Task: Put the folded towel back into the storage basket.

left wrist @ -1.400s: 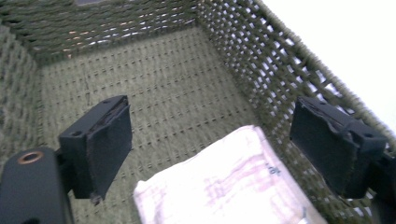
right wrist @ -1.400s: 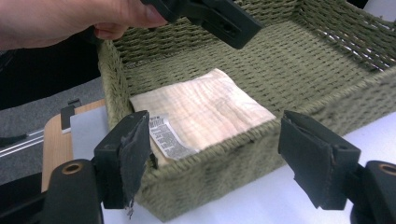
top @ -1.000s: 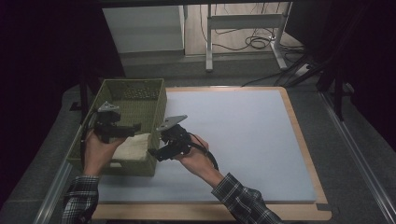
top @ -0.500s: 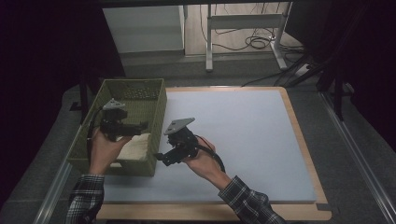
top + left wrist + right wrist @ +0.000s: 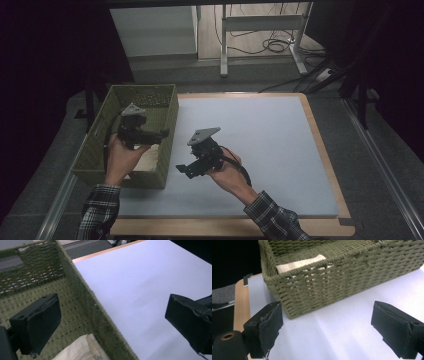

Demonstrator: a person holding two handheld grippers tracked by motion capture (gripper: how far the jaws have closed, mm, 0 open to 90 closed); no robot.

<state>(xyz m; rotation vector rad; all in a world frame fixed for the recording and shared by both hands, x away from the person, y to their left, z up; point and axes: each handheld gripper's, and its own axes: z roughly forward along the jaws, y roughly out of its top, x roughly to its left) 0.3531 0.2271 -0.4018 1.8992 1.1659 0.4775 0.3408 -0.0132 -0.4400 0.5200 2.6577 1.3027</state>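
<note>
An olive woven basket (image 5: 159,90) stands on the left of the white mat (image 5: 260,145), with a folded cream cloth (image 5: 148,161) inside at its near end. My left gripper (image 5: 161,134) hovers over the basket's right wall, open and holding nothing. In the left gripper view the left gripper (image 5: 112,325) straddles the basket wall (image 5: 82,292), with the cloth (image 5: 80,350) below. My right gripper (image 5: 183,169) hangs over the mat just right of the basket, open. The right gripper view has the right gripper (image 5: 329,327) facing the basket's side (image 5: 332,277), the cloth (image 5: 299,263) peeking over the rim.
A wooden board (image 5: 325,150) frames the mat, and the mat stretches bare to the right of the hands. Beyond the table's far edge stand a desk frame (image 5: 260,22) and floor cables (image 5: 272,45). Dark grey surface borders the board.
Both hands have shifted to the right. The right gripper has drawn away from the basket's side over the mat, and the left gripper has come to the basket's right wall.
</note>
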